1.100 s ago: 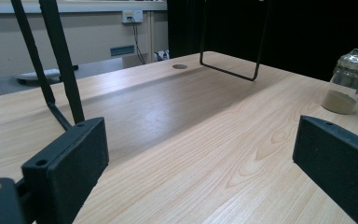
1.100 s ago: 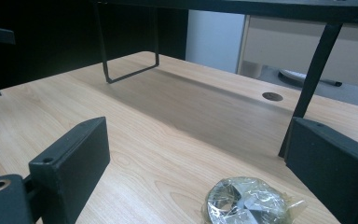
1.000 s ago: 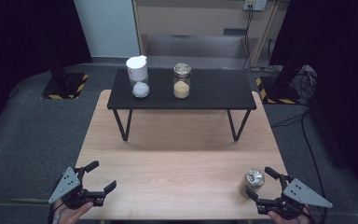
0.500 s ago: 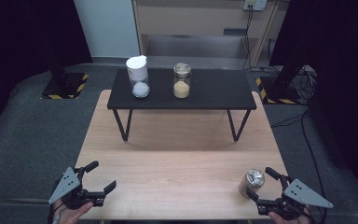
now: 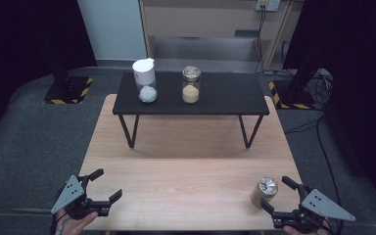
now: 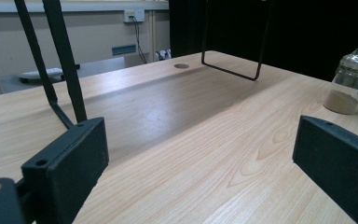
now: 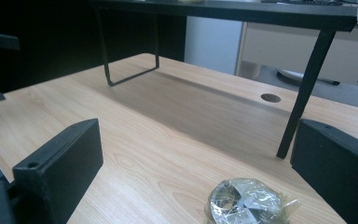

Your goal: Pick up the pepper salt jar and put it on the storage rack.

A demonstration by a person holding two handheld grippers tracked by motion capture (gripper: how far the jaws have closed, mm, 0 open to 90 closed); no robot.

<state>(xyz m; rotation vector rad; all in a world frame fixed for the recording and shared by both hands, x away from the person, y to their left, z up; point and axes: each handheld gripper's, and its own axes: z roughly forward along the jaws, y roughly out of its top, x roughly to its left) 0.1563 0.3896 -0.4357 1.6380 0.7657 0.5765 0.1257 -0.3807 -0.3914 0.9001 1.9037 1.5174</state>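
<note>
Jar (image 5: 265, 190) with foil-wrapped lid: stands on your wooden table (image 5: 186, 186) at five o'clock, between the spread jaws of your right gripper (image 5: 280, 196), just opened, ungrasped. Left gripper (image 5: 105, 185): released, empty. Grasp and carry remain.

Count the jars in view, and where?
3. White-lidded jar at the black shelf's left, yellow-powder jar mid-shelf, foil-topped jar on the wooden table by the right gripper, between its open jaws, untouched. None seems hidden.
</note>
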